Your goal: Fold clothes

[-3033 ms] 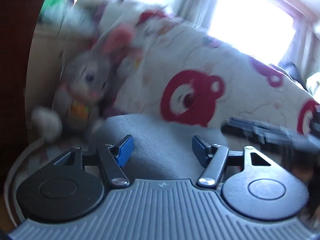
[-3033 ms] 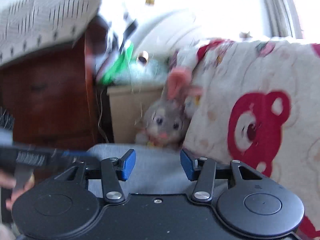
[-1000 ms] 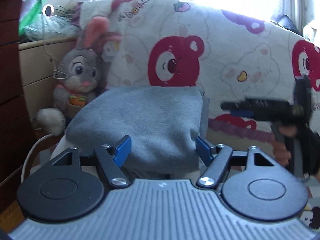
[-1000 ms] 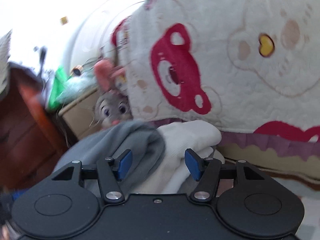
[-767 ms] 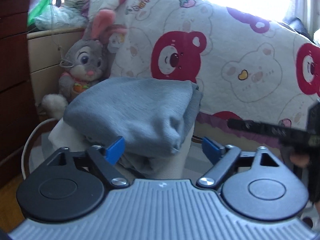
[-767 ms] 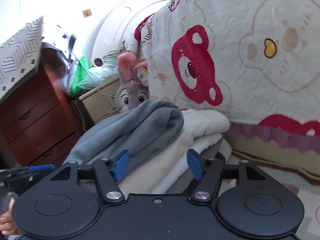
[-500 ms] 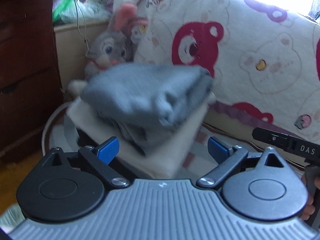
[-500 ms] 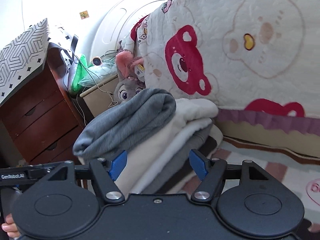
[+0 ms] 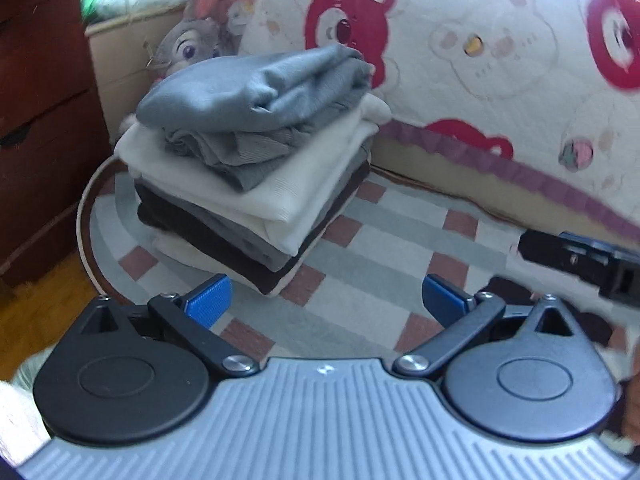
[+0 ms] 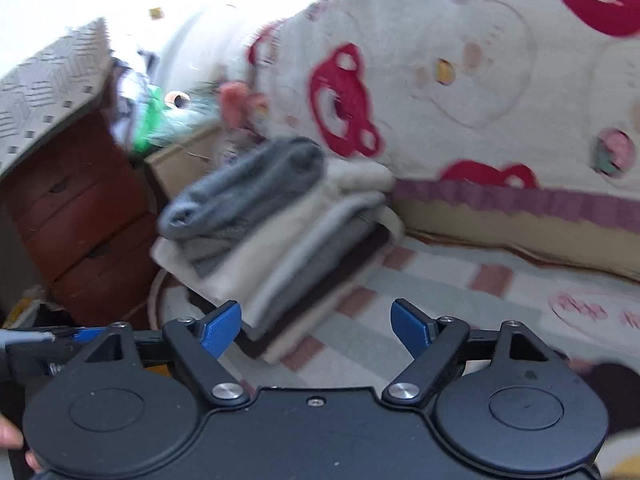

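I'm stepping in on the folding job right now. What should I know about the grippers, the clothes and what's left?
Left gripper: jaws opening, nothing between them.
Right gripper: jaws opening, also empty.
Clothes: the folded grey garment sits on top of the stack of folded clothes on the checked rug, by the bear-print blanket.
Done: the grey piece is folded and stacked.
Left: no unfolded clothing shows in either view; look for more.

Our left gripper (image 9: 325,295) and right gripper (image 10: 316,322) both hang short of the stack of folded clothes (image 9: 256,156) — jaws opening, nothing between them.
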A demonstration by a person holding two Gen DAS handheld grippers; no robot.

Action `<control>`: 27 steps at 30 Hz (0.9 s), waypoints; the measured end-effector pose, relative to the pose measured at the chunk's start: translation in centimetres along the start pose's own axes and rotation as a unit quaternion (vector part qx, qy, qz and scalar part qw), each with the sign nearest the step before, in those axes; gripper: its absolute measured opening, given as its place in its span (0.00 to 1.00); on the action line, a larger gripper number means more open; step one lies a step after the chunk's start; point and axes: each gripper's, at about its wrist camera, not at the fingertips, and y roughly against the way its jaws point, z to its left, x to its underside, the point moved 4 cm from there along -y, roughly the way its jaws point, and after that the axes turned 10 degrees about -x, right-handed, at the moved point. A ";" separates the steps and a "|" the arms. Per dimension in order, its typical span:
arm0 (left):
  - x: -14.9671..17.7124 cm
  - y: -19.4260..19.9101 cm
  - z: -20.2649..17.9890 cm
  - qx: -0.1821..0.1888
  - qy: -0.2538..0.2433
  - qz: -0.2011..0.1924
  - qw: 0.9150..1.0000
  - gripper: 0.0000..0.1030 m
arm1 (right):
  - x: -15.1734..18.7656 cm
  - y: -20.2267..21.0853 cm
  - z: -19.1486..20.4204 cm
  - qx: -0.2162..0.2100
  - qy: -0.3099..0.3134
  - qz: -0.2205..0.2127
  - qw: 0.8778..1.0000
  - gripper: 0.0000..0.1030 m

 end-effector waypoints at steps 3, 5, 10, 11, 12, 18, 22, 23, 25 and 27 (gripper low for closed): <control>0.7 0.0 -1.0 0.010 -0.007 0.012 1.000 1.00 | 0.8 0.2 0.3 0.031 -0.029 0.016 0.999 0.83; 1.0 0.5 -1.5 0.022 -0.008 0.016 1.000 1.00 | 1.2 0.4 0.8 0.042 -0.017 0.026 0.999 0.83; 1.3 2.1 -2.3 0.037 -0.024 0.011 0.999 1.00 | 1.7 1.1 2.3 0.063 0.004 0.033 0.997 0.83; 1.3 2.4 -2.3 0.038 -0.025 0.011 0.999 1.00 | 1.7 1.1 2.6 0.060 0.006 0.035 0.998 0.83; 1.4 2.6 -2.2 0.040 -0.025 0.011 0.999 1.00 | 1.8 1.2 2.8 0.056 0.008 0.036 0.998 0.83; 2.0 3.4 -1.3 0.065 -0.008 0.011 0.998 1.00 | 1.8 1.6 4.3 0.048 0.024 0.039 0.998 0.84; 2.4 3.6 -0.9 0.069 -0.002 0.012 0.998 1.00 | 2.0 1.6 4.9 0.043 0.030 0.044 0.998 0.84; 2.4 3.6 -0.9 0.069 -0.001 0.013 0.998 1.00 | 2.0 1.6 5.0 0.042 0.030 0.044 0.998 0.84; 2.5 3.6 -0.9 0.070 -0.001 0.014 0.997 1.00 | 2.1 1.6 5.2 0.037 0.032 0.043 0.998 0.84; 2.5 3.6 -0.9 0.072 -0.003 0.014 0.997 1.00 | 2.1 1.7 5.6 0.032 0.036 0.040 0.998 0.85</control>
